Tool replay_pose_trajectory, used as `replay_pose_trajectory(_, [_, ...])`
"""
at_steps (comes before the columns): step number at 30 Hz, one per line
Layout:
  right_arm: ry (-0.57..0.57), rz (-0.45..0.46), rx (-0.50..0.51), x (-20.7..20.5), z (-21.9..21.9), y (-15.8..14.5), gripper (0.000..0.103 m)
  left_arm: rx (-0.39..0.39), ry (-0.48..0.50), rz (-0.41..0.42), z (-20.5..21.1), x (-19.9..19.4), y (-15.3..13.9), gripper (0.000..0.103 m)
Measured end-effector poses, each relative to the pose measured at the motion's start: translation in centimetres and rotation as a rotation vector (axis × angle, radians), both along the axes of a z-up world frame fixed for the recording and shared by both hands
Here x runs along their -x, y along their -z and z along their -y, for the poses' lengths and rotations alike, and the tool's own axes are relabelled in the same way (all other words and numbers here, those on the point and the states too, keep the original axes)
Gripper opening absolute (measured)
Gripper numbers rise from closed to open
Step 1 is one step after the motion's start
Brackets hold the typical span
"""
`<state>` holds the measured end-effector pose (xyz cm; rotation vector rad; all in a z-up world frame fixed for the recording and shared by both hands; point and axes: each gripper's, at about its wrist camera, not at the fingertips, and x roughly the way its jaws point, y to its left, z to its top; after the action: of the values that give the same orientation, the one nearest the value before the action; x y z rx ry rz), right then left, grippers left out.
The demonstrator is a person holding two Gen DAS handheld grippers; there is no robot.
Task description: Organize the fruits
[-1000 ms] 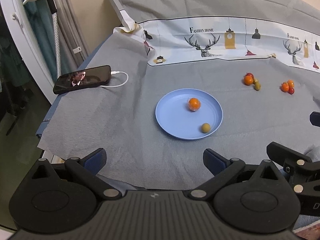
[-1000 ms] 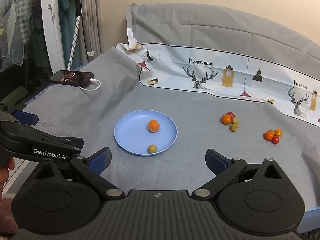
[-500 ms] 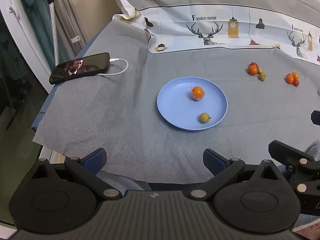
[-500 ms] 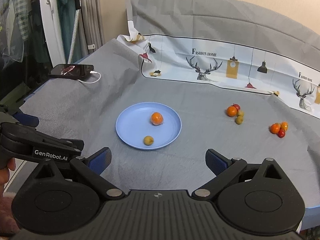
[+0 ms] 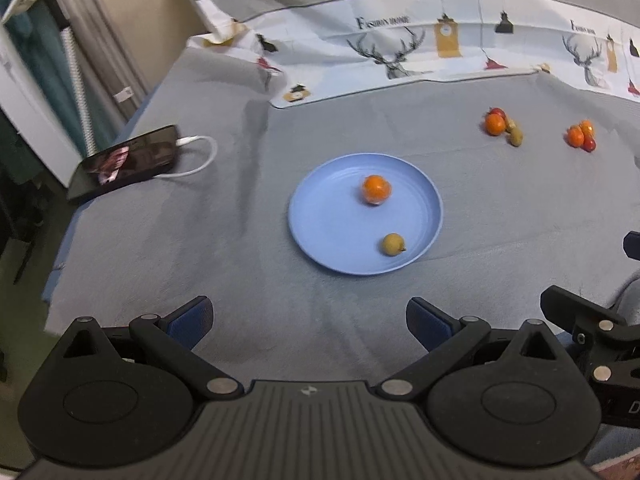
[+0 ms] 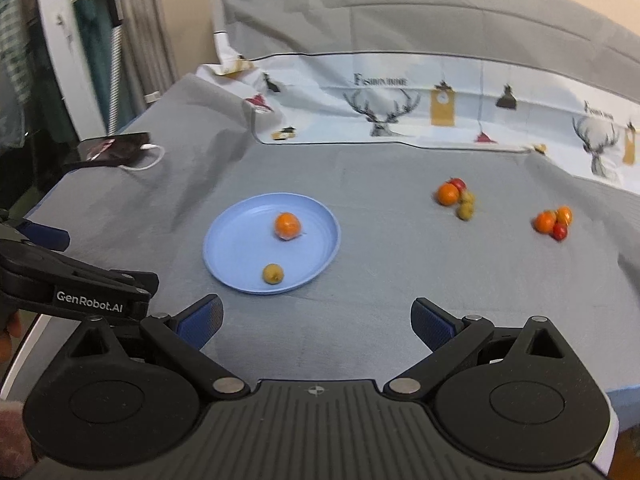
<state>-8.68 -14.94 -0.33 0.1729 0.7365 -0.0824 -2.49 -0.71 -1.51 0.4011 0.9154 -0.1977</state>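
A blue plate [image 5: 320, 216] [image 6: 236, 236] lies on the grey cloth with an orange fruit [image 5: 376, 189] [image 6: 287, 225] and a small yellow-green fruit [image 5: 393, 244] [image 6: 273, 273] in it. Two loose clusters sit to the right: an orange, a red and yellow-green fruits [image 5: 501, 126] [image 6: 456, 197], and farther right two orange fruits with a red one [image 5: 581, 136] [image 6: 554, 221]. My left gripper [image 5: 310, 322] is open and holds nothing, near the front edge before the plate. My right gripper [image 6: 316, 322] is open too, to the plate's right.
A phone [image 5: 124, 162] [image 6: 110, 148] on a white cable lies at the cloth's left edge. A deer-print sheet [image 5: 440, 48] and a grey pillow [image 6: 400, 20] rise at the back. A white rack and curtains [image 6: 60, 60] stand at the left.
Both grippers have moved slightly, so the plate and fruits shift a little in each view. Nothing on the cloth has moved, and both grippers stay open.
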Motion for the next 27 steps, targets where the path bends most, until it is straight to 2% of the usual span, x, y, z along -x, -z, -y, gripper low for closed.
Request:
replay_pose_trajectory(7, [0.13, -0.028, -0.052, -0.4, 4.9, 2.1, 0.101, -0.01, 0.073, -0.083, 5.4, -3.7, 1.6, 0.103])
replay_pose_trajectory(13, [0.318, -0.053, -0.049, -1.7, 11.6, 4.7, 0.102, -0.031, 0.171, -0.1, 12.6, -8.8, 3.6, 0.103])
replay_pose_trajectory(17, [0.46, -0.044, -0.018, -3.6, 17.7, 6.5, 0.102, -0.056, 0.229, -0.117, 18.6, -13.3, 6.2, 0.103])
replay_pose_trajectory(20, [0.557, -0.038, 0.043, -5.7, 22.5, 8.4, 0.102, -0.063, 0.24, -0.129, 22.8, -16.9, 8.7, 0.103])
replay_pose_trajectory(23, [0.65, -0.059, 0.093, -8.0, 27.1, 11.0, 0.102, -0.04, 0.262, -0.155, 26.6, -20.4, 11.4, 0.103])
replay_pose_trajectory(27, [0.726, -0.119, 0.096, -11.1, 32.7, 15.4, 0.102, -0.004, 0.334, -0.168, 30.9, -23.8, 14.4, 0.103])
